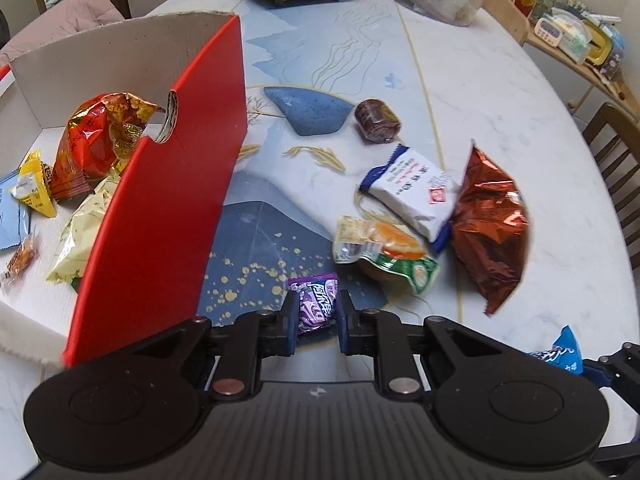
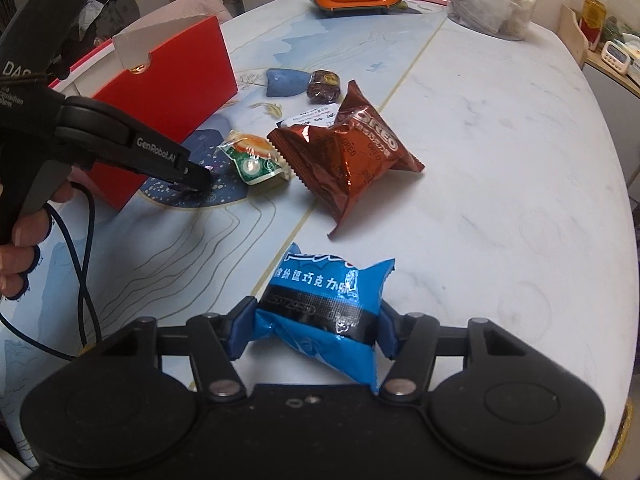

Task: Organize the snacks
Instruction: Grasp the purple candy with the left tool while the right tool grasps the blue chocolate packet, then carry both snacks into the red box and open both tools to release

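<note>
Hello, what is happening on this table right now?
A person is sorting snacks into a red cardboard box with two handheld grippers. The left gripper is shut on a small purple packet; the right gripper pinches a blue packet. An Oreo bag and other snacks still lie on the table; several are already boxed.

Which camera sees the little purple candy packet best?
The left wrist view: the purple packet sits close up, pinched by the left gripper. In the right wrist view that gripper hides it, showing only a purple glint.
</note>
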A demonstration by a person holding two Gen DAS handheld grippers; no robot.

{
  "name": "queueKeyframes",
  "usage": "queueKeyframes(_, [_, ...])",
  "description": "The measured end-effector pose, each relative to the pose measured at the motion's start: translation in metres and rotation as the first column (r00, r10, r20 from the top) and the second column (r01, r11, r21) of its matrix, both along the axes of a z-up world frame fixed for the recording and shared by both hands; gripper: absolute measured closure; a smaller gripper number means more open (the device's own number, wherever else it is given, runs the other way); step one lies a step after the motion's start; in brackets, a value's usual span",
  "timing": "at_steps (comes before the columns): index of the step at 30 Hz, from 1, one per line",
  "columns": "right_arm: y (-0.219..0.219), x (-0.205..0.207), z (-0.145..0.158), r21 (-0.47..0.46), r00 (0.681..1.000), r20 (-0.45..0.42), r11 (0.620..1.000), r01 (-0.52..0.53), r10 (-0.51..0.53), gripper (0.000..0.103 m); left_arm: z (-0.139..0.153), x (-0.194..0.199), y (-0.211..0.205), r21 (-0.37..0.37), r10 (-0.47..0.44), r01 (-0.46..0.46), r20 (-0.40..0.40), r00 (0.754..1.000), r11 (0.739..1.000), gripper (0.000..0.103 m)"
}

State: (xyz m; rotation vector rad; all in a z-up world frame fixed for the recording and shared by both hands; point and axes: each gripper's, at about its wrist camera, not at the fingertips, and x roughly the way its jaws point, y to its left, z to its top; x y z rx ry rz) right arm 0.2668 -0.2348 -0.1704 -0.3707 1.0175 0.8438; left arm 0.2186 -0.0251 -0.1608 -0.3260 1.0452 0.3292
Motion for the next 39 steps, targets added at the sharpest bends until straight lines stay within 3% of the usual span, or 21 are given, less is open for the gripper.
queueKeyframes(17, [-0.014, -0.03, 0.06, 0.073, 0.997, 0.055, 0.997, 0.041, -0.045, 0.045, 0.052, -0.057, 0.01, -0.055, 0.003, 0.001, 0.067, 0.998, 0.998, 0.085])
queueKeyframes(21, [-0.006, -0.041, 0.077, 0.087, 0.996, 0.078, 0.996, 0.024, -0.031, 0.045, 0.069, -0.07, 0.017, -0.025, -0.002, 0.004, 0.087, 0.996, 1.0, 0.085])
queueKeyframes(28, [0.021, -0.056, 0.106, 0.114, 0.993, 0.119, 0.993, -0.002, -0.012, 0.045, 0.097, -0.091, 0.044, -0.024, -0.001, 0.004, 0.135, 0.991, 1.0, 0.085])
queueKeyframes(32, [0.043, -0.061, 0.119, 0.128, 0.991, 0.137, 0.992, -0.016, -0.002, 0.045, 0.112, -0.101, 0.063, 0.02, 0.003, -0.006, 0.169, 0.986, 1.0, 0.085])
queueKeyframes(39, [0.092, -0.068, 0.137, 0.15, 0.986, 0.169, 0.988, -0.037, 0.011, 0.045, 0.13, -0.118, 0.108, 0.036, 0.015, -0.023, 0.198, 0.98, 0.999, 0.085])
